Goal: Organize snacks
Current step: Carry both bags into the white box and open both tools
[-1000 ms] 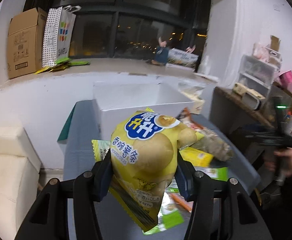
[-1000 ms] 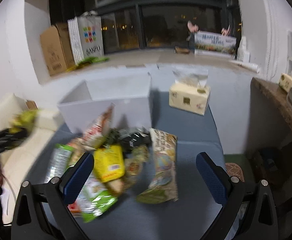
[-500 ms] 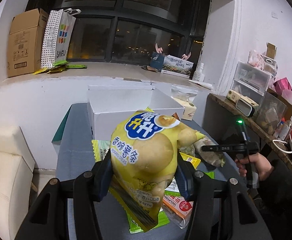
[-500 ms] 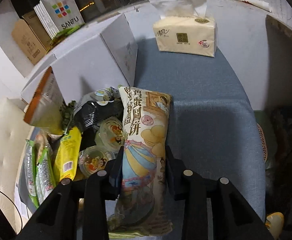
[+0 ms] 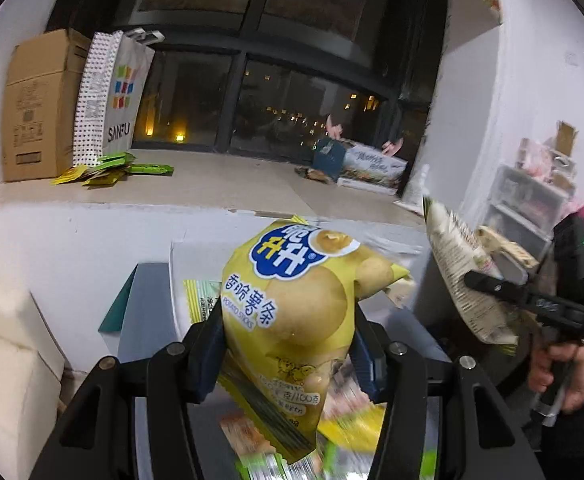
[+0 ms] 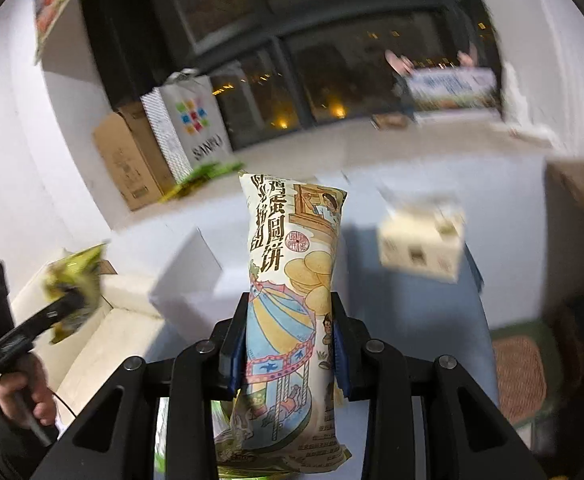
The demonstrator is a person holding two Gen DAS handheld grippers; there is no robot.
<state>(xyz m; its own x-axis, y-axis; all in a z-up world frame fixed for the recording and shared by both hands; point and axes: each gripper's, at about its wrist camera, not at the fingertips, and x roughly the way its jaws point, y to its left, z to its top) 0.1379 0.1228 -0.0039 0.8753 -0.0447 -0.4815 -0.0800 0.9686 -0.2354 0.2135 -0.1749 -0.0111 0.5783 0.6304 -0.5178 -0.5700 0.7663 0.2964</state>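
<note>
Dark night windows (image 5: pixel 292 92) fill the back of the room, with a broad pale sill (image 5: pixel 212 184) below them. On the sill, at its left end, a brown cardboard box (image 5: pixel 38 108) and a white SANFU paper bag (image 5: pixel 112 96) are stood side by side, and green sachets (image 5: pixel 112 170) are scattered at their foot. A white open box (image 6: pixel 196 268) is seen on the grey tabletop (image 5: pixel 148 312), and a tissue pack (image 6: pixel 420 240), blurred, sits further right on the same surface. More snack packets are piled low in the left wrist view, too smeared to be named.

The left gripper (image 5: pixel 288 348) is closed partway on a puffy yellow bag of potato sticks (image 5: pixel 292 312), whose sides are pressed by the blue pads; the bag is held upright and clear of the table, in front of the white box.

The right gripper (image 6: pixel 288 344) is closed narrowly on a long illustrated pack of round egg biscuits (image 6: pixel 292 280), gripped near its lower half and raised upright above the table. In the left wrist view this pack is seen lifted at the right edge, with the person's hand (image 5: pixel 560 364) wrapped around the handle.
</note>
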